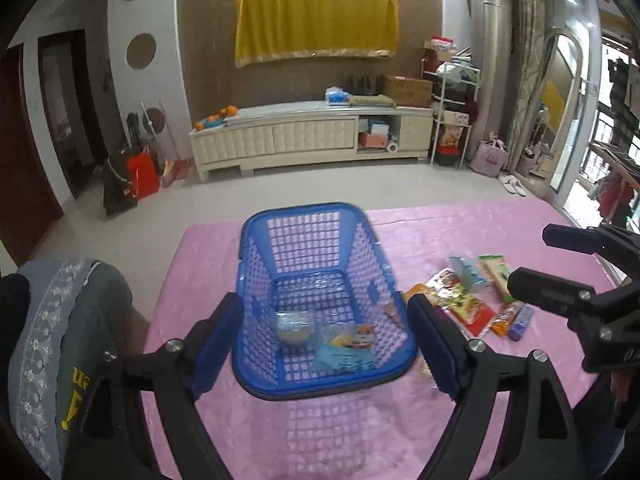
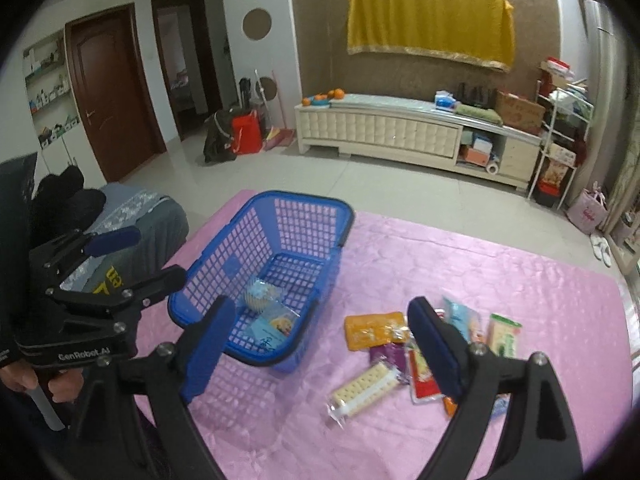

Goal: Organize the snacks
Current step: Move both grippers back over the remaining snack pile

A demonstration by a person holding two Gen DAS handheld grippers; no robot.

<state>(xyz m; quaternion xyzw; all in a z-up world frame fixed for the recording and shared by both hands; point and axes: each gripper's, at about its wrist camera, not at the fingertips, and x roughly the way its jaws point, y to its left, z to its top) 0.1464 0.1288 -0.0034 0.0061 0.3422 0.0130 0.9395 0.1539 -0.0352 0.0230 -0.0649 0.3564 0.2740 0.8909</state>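
A blue plastic basket (image 1: 256,264) (image 2: 224,256) stands on the pink tablecloth. Inside lie a round wrapped cake (image 1: 294,326) (image 2: 261,297) and a flat blue packet (image 1: 348,350) (image 2: 276,328). My left gripper (image 1: 326,344) is open and empty, its fingers astride the basket's near end; it also shows in the right wrist view (image 2: 136,256). My right gripper (image 2: 320,348) is open and empty above a pile of snacks: an orange packet (image 2: 372,330), a cracker pack (image 2: 366,392), a red packet (image 2: 422,380), a green packet (image 2: 504,334). The right gripper also shows in the left wrist view (image 1: 528,264).
The pink-covered table (image 1: 280,432) (image 2: 500,276) ends at the far edge toward the tiled floor. A chair with grey clothing (image 1: 60,340) (image 2: 132,216) stands left of the table. A white TV cabinet (image 1: 312,136) lines the far wall.
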